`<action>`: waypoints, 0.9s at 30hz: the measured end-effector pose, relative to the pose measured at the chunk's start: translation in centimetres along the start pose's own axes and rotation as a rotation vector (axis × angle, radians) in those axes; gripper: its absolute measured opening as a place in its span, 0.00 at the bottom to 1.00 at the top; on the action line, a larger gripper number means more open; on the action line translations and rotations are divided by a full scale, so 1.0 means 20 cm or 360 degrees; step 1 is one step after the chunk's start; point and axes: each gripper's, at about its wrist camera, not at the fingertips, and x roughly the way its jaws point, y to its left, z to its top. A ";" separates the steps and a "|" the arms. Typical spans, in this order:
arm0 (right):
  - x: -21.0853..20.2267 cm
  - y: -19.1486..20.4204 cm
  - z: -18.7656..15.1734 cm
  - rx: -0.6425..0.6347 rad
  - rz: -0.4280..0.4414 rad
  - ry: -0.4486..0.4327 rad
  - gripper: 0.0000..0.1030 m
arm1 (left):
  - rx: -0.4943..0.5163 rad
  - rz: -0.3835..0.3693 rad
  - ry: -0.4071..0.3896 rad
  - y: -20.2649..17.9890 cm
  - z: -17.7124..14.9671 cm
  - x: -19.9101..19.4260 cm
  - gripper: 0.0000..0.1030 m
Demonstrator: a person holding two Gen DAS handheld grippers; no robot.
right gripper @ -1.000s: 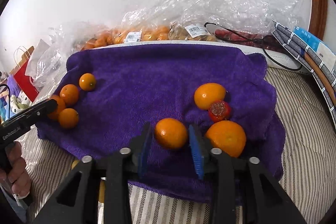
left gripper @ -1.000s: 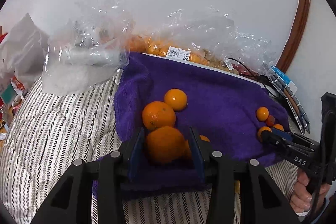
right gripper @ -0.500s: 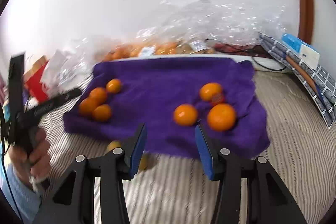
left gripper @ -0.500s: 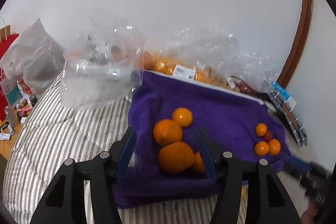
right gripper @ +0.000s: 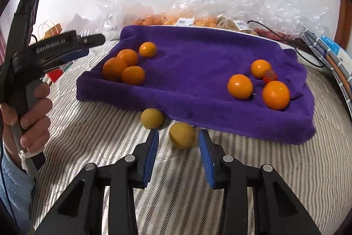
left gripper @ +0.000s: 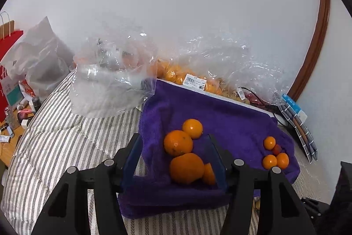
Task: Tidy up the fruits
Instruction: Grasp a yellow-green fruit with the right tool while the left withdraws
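Purple towel holds two sorted clusters: oranges at 10 o'clock, mixed group at 3. Two yellow fruits off towel at 6. Right gripper open around one; left gripper open, empty.

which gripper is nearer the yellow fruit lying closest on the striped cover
Right. The right gripper sits open with the yellow fruit between its fingertips. The left gripper hovers off by the purple towel's far left corner.
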 end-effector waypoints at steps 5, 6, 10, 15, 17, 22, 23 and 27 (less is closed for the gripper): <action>0.05 0.00 0.00 0.0004 -0.0017 0.0030 0.27 | 0.0024 -0.0028 0.0009 -0.03 -0.02 -0.01 0.55; 0.04 -0.01 0.00 0.0008 -0.0021 0.0013 0.27 | 0.0032 -0.0035 0.0011 -0.03 -0.02 -0.01 0.55; -0.04 -0.06 -0.03 0.0012 -0.0103 -0.0055 0.27 | 0.0087 -0.0060 -0.0001 -0.07 -0.04 -0.03 0.55; -0.13 -0.19 -0.10 0.0129 -0.0256 -0.0081 0.27 | 0.0192 -0.0144 -0.0033 -0.15 -0.08 -0.09 0.55; -0.15 -0.26 -0.13 0.0174 -0.0314 -0.0083 0.27 | 0.0248 -0.0210 -0.0037 -0.19 -0.10 -0.11 0.55; -0.22 -0.43 -0.20 0.0338 -0.0397 -0.0080 0.27 | 0.0445 -0.0353 -0.0003 -0.34 -0.18 -0.14 0.55; -0.23 -0.46 -0.21 0.0361 -0.0407 -0.0082 0.27 | 0.0481 -0.0376 0.0019 -0.36 -0.19 -0.14 0.55; -0.25 -0.54 -0.22 0.0445 -0.0368 -0.0099 0.27 | 0.0529 -0.0462 0.0168 -0.44 -0.26 -0.08 0.55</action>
